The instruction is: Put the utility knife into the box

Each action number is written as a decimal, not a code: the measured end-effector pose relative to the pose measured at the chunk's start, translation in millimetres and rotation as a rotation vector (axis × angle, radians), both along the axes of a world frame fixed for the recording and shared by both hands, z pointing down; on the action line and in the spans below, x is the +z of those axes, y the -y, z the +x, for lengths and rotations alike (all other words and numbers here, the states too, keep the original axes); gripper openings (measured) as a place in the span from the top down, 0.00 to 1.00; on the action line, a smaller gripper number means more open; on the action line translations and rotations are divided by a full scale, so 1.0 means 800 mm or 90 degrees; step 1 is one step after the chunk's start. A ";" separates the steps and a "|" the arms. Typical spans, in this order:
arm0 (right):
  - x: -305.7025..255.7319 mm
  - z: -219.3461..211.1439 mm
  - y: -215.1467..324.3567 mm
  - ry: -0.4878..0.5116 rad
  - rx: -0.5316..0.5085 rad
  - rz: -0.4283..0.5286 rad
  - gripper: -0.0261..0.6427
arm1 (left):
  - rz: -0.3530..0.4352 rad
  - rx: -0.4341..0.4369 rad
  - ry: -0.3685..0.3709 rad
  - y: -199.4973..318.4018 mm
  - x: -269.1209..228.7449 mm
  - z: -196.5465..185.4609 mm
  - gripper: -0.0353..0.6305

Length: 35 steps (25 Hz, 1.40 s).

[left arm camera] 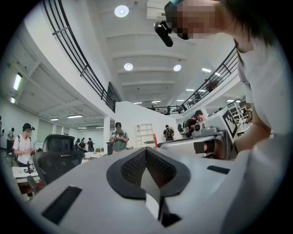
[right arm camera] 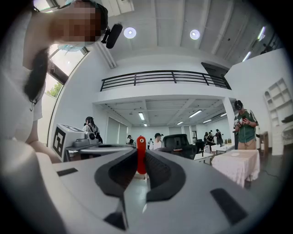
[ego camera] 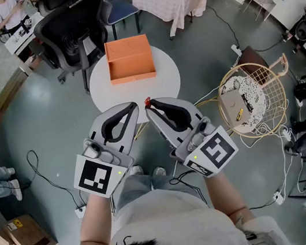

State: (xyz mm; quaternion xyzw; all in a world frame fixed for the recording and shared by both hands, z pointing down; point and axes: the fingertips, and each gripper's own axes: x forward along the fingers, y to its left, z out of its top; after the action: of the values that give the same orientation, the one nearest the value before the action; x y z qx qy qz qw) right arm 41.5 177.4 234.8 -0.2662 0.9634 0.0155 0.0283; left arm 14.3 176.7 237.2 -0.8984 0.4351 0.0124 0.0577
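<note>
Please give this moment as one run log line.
left hand-held gripper: shut, empty | right hand-held gripper: shut on knife | box: open, empty, on table

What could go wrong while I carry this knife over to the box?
The right tongs pinch the knife only at their very tips, so it may slip or twist on the way. The box sits ahead on the table, not yet under the knife; releasing too early would likely miss the box. The shut left tongs hang close beside and could bump the knife.
</note>
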 end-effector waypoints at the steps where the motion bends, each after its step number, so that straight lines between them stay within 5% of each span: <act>1: -0.001 -0.001 0.000 0.000 0.000 0.001 0.87 | 0.000 0.001 0.003 0.000 0.000 0.000 0.93; 27: 0.012 -0.068 0.022 0.002 0.050 -0.022 0.88 | 0.003 0.043 -0.007 0.027 0.020 -0.078 0.93; 35: 0.021 -0.057 0.071 -0.005 0.051 -0.028 0.88 | -0.007 0.039 -0.010 0.078 0.028 -0.069 0.93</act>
State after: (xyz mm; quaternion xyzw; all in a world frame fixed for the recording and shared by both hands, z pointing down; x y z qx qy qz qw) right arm -4.2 120.4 251.8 -0.3049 0.9522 -0.0039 0.0180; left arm -41.0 114.2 259.9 -0.9115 0.4079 0.0184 0.0487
